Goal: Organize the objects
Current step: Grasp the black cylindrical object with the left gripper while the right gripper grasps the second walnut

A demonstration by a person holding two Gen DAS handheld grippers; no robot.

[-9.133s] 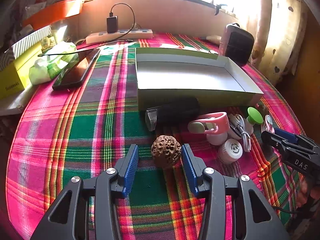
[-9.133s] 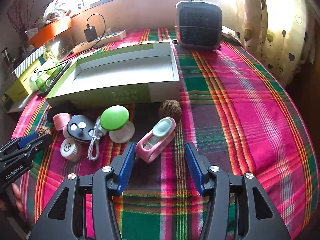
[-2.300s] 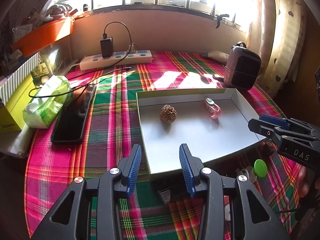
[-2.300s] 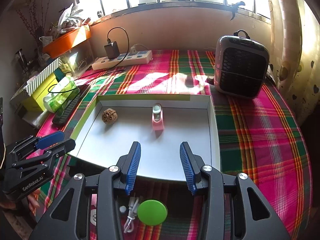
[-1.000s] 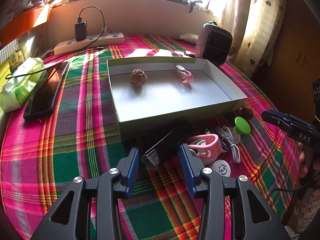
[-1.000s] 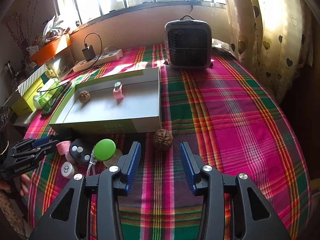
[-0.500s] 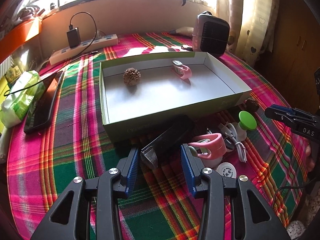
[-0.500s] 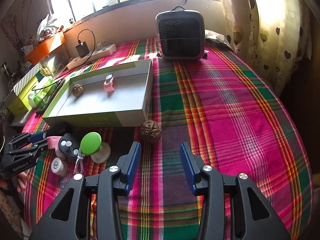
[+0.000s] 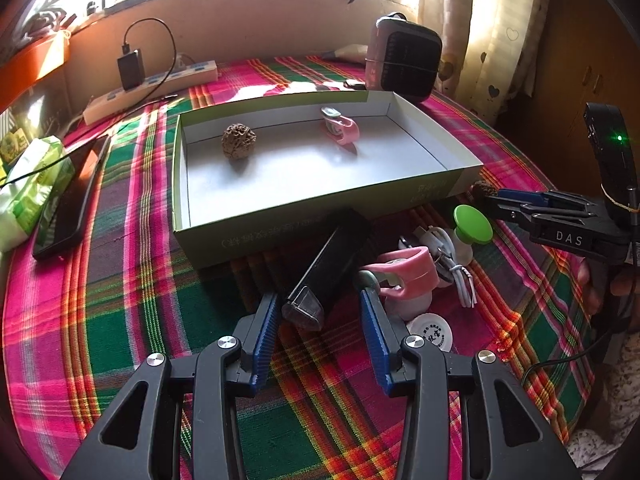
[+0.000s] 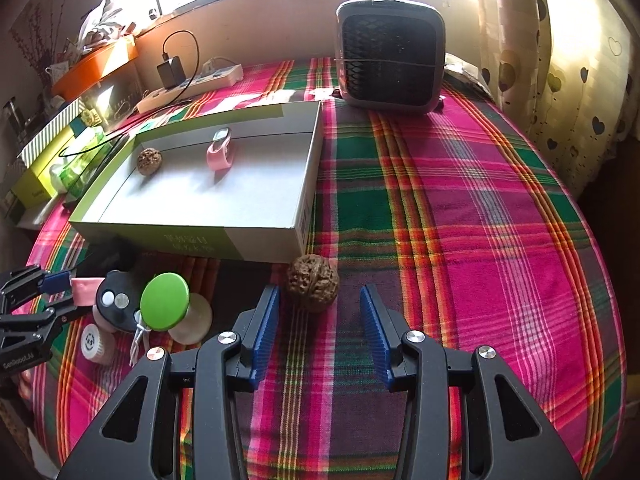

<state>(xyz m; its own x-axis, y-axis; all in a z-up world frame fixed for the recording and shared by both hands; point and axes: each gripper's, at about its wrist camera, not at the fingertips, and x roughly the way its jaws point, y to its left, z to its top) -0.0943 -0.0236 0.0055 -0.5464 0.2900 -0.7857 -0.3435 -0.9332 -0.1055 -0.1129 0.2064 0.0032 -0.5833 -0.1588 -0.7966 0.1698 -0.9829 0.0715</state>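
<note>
Both claws are spread wide with nothing in them: left gripper (image 9: 320, 316) straddling the black case (image 9: 328, 264), right gripper (image 10: 316, 316) lined up on the loose walnut (image 10: 313, 282) just outside the box (image 10: 264, 236). Risk: the walnut's round (a bumped fingertip could roll it off). Half a second ago the walnut sat further ahead; the box still holds one walnut and the pink clip (image 10: 219, 155)

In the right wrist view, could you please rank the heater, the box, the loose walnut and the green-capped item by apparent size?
1. Box
2. Heater
3. Green-capped item and loose walnut: alike, so unranked.
</note>
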